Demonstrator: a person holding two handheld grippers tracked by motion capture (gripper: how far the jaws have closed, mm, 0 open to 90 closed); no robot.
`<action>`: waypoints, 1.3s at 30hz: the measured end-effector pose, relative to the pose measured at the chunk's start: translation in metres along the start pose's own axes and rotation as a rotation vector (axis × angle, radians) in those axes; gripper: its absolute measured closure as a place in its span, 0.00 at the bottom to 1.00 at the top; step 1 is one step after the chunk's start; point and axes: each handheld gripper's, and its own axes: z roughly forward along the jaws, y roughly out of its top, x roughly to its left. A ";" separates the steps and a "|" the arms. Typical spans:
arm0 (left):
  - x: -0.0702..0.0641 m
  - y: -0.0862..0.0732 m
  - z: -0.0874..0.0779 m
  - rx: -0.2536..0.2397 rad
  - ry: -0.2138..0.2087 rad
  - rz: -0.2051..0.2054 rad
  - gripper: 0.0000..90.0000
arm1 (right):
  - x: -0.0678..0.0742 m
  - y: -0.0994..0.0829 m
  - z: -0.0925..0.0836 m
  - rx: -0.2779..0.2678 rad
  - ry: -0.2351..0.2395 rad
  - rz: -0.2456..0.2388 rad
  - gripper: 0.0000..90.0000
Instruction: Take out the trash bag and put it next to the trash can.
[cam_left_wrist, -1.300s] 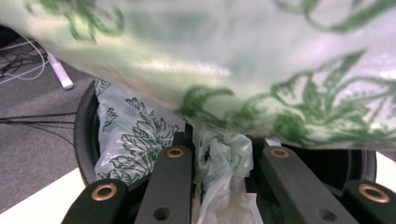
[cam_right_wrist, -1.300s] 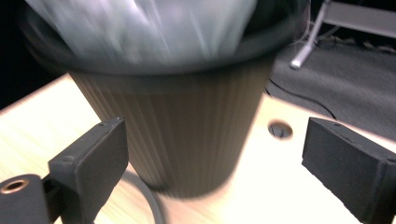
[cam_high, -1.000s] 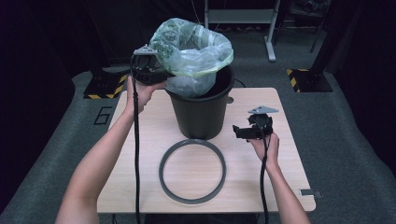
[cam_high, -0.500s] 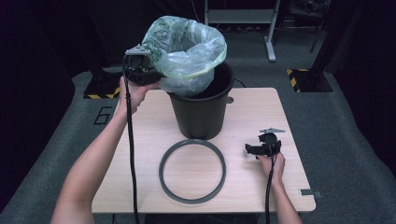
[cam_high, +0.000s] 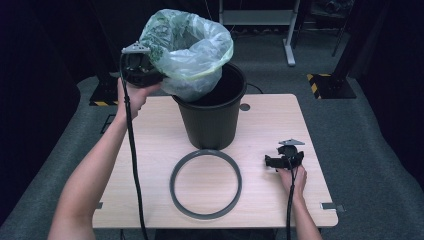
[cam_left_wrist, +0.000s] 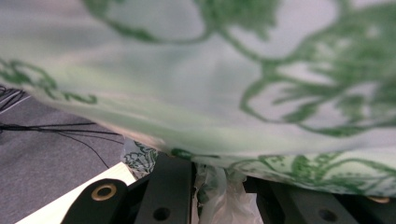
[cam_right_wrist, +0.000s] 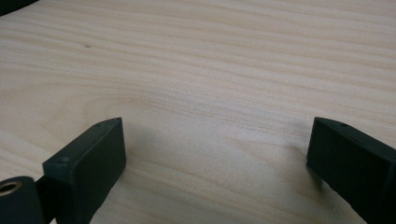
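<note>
Green-printed bag (cam_high: 187, 50) lifts from black bin (cam_high: 212, 117), upper centre, pinched by left gripper (cam_high: 145, 75); right gripper (cam_high: 280, 161) rests open on counter (cam_high: 150, 150). Next, likely: clear the rim.

No readable text, label or number anywhere; the plastic bag (cam_high: 187, 52) seemingly carries only a green leaf pattern.
</note>
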 end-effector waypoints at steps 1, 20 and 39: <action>0.001 0.000 -0.002 -0.003 0.003 -0.003 0.88 | 0.000 0.000 0.000 -0.002 0.000 0.001 0.04; 0.028 -0.017 -0.038 -0.030 0.061 -0.044 0.87 | -0.001 0.000 -0.001 -0.004 0.000 0.005 0.04; 0.061 -0.063 -0.067 -0.032 0.130 -0.118 0.87 | -0.001 0.000 0.000 -0.004 -0.007 0.003 0.04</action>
